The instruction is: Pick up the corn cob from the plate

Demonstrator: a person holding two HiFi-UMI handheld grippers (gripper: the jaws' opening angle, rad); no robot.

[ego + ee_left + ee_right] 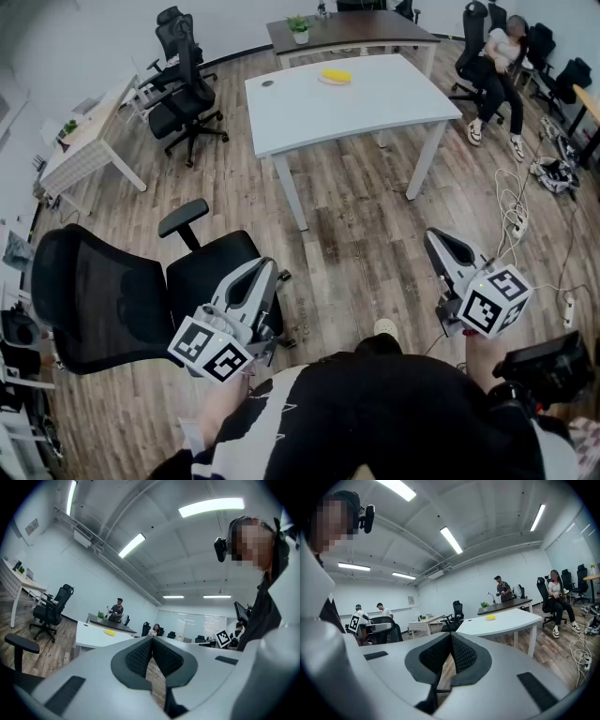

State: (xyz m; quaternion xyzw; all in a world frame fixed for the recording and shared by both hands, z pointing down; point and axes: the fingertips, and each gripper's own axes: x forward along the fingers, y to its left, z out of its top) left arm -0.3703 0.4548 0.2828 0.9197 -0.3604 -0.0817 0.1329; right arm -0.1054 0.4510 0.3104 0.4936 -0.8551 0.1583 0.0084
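Note:
The yellow corn cob [336, 75] lies on a small plate on the white table [309, 112], far across the room. It also shows as a yellow spot in the left gripper view [109, 632] and the right gripper view [491, 617]. My left gripper [267, 265] is held low near my body at the lower left, its jaws pressed together with nothing between them [151, 641]. My right gripper [433, 234] is at the lower right, also shut and empty [451, 640]. Both are far from the table.
A black office chair [103, 300] stands just left of my left gripper. More chairs [186, 94] stand at the far left. A dark desk with a plant [347, 28] lies behind the table. A seated person [497, 61] and floor cables [520, 211] are at the right.

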